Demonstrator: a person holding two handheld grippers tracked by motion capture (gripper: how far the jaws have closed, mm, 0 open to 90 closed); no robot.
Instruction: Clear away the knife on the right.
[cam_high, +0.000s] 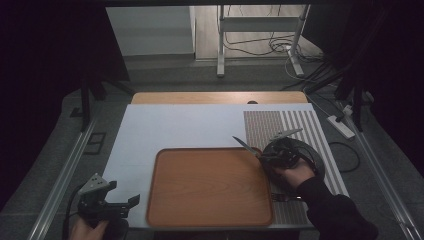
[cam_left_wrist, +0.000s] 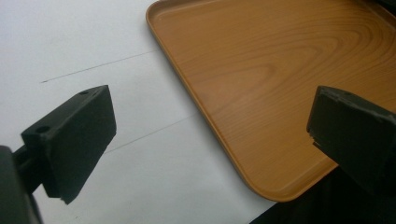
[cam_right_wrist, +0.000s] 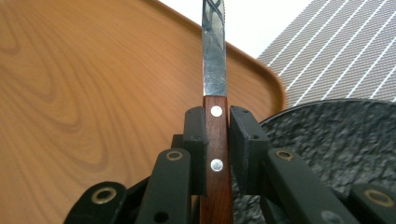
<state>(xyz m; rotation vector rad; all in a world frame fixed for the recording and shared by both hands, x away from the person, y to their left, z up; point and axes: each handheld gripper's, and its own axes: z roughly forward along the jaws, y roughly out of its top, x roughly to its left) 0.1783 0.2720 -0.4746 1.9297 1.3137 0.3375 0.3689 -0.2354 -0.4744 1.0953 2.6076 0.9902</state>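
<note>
Nearest to us, at the lower left of the high view, we see the left gripper (cam_high: 134, 203) held in a hand (cam_high: 89, 230) just off the table's front edge, jaws spread wide with nothing between them; in the left gripper view its two black jaws frame the white table cover (cam_left_wrist: 93, 42) and the near corner of the wooden tray (cam_left_wrist: 261, 70), not touching either. At the lower right of the high view a dark sleeve (cam_high: 335, 212) comes in, and beside it a fork (cam_high: 285, 198) lies on the striped placemat (cam_high: 320, 130), just right of the tray's front corner. A bit farther up, the right hand (cam_high: 292, 175) holds the right gripper (cam_high: 262, 156) over the seam between tray and a dark textured plate (cam_high: 312, 150). That gripper is clamped narrow on a knife (cam_high: 246, 146): in the right gripper view the jaws press both sides of the riveted wooden handle (cam_right_wrist: 215, 154), and the steel blade (cam_right_wrist: 214, 51) runs straight up the frame, over the tray's rim (cam_right_wrist: 261, 65). In the high view the blade points to the upper left, over the tray's far right corner, held in the air. Plate sits on the placemat at frame right. Beyond the table we see a stand's metal legs (cam_high: 220, 50) and loose cables (cam_high: 280, 47) at the top of the frame.
</note>
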